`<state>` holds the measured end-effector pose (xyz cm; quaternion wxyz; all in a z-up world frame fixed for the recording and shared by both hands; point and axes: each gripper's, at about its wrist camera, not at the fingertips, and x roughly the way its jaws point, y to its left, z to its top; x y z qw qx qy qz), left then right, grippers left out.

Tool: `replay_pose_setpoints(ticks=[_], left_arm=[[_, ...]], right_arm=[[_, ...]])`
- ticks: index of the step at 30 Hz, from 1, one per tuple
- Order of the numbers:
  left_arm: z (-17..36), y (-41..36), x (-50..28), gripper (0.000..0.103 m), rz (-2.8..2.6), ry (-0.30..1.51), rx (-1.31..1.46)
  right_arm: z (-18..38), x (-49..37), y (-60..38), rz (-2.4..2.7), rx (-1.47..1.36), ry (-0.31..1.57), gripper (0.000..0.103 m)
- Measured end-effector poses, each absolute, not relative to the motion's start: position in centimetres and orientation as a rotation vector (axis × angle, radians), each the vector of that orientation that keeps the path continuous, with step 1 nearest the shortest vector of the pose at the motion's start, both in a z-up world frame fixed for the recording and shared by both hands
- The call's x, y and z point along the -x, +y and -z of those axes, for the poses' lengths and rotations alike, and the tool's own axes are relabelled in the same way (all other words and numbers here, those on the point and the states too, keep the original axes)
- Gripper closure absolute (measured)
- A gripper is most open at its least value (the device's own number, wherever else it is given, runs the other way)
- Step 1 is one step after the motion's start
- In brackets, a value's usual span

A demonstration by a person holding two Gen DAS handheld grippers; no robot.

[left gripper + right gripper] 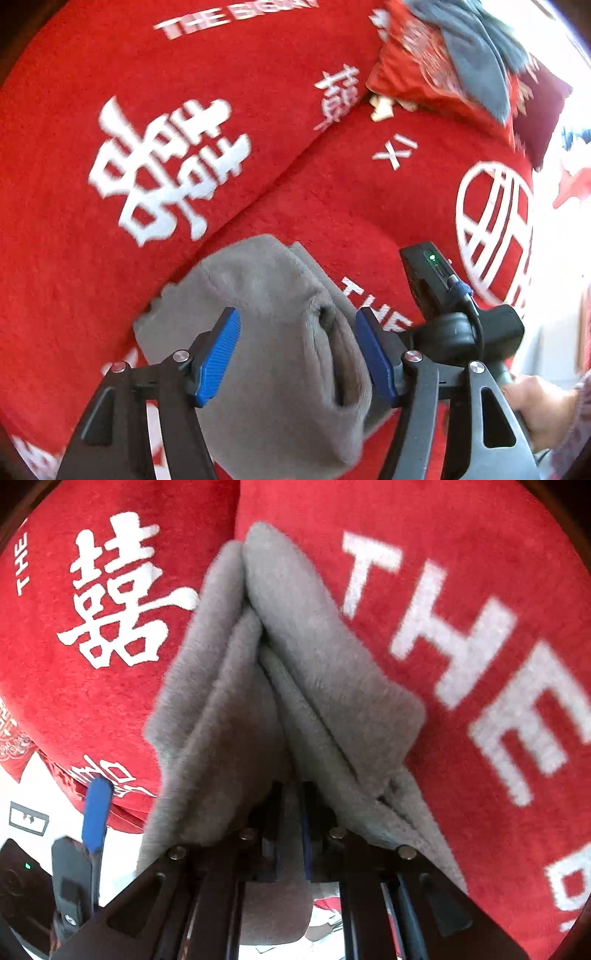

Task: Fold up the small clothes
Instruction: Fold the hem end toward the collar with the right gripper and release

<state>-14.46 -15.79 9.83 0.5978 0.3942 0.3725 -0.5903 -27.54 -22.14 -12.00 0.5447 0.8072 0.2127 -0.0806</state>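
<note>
**Grey garment pinched by right gripper, left gripper wide above it**

Grey garment [273,354] lies bunched on red blanket [258,92] with white lettering. Left gripper [297,354] hangs over it, blue pads [218,354] spread wide, one either side of the cloth; cannot tell if they touch it. Right gripper [291,834] jaws nearly closed, clamped on folded layers of the garment [280,686], which rises from the fingers in a peaked fold over the blanket [480,572]. Right gripper body also shows in left view [461,317], just beside the garment, hand [535,406] on its handle. Pillow [417,74] with dark grey cloth [476,62] on top, well apart at far edge.
</note>
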Motion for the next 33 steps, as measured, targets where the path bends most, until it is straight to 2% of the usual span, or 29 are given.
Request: replay_pose_setpoints(ticks=[1,3,4,6,9,15,17,18,19,22,23,24,26,29,31,33], left_arm=[[-9.8,-15.6,13.7,0.037,1.361,0.903,-0.889],[-9.2,-14.9,11.1,0.037,1.313,1.037,-0.815],[-8.8,-14.4,9.8,0.037,1.277,1.086,-0.783],[-7.9,-13.3,7.2,0.037,1.193,1.139,-0.736],[-6.5,-11.0,3.2,0.037,1.05,1.19,-0.686],[-3.0,-7.7,-2.3,0.037,0.833,1.244,-0.654],[-1.8,-7.2,-3.1,0.037,0.801,1.275,-0.647],[-1.2,-7.0,-3.2,0.037,0.794,1.289,-0.646],[-0.7,-7.0,-3.1,0.037,0.794,1.296,-0.649],[0.3,-7.2,-2.4,0.037,0.794,1.295,-0.681],[0.3,-7.4,-2.2,0.037,0.799,1.295,-0.686],[0.3,-7.5,-2.0,0.037,0.804,1.291,-0.688],[-0.2,-7.6,-1.7,0.037,0.822,1.268,-0.684],[-0.5,-7.6,-1.4,0.037,0.857,1.248,-0.695],[0.2,-7.6,-1.1,0.037,0.859,1.234,-0.732],[0.9,-7.4,-1.1,0.037,0.853,1.239,-0.741]], right_arm=[[12.1,28.2,-22.5,0.197,-1.916,0.496,0.088],[12.0,30.9,-23.6,0.206,-1.923,0.47,0.076],[12.0,31.5,-23.8,0.203,-1.936,0.439,0.072],[11.9,32.1,-24.1,0.197,-1.963,0.387,0.059],[12.4,33.2,-24.2,0.189,-1.997,0.311,0.047],[11.9,34.9,-23.1,0.181,-2.073,0.147,0.035],[11.2,35.0,-23.3,0.173,-2.078,0.095,0.023],[10.8,35.1,-23.7,0.177,-2.064,0.093,0.023],[10.4,35.1,-24.1,0.185,-2.042,0.126,0.023],[8.1,32.3,-26.0,0.209,-1.886,0.406,0.025],[7.2,31.1,-26.4,0.223,-1.818,0.501,0.042],[6.0,29.7,-26.6,0.239,-1.717,0.622,0.079],[3.6,27.6,-26.4,0.258,-1.538,0.787,0.083],[-0.1,27.6,-25.8,0.267,-1.383,0.791,0.084],[-0.5,28.6,-25.4,0.305,-1.369,0.79,0.085],[1.1,29.2,-25.0,0.363,-1.349,0.875,0.085]])
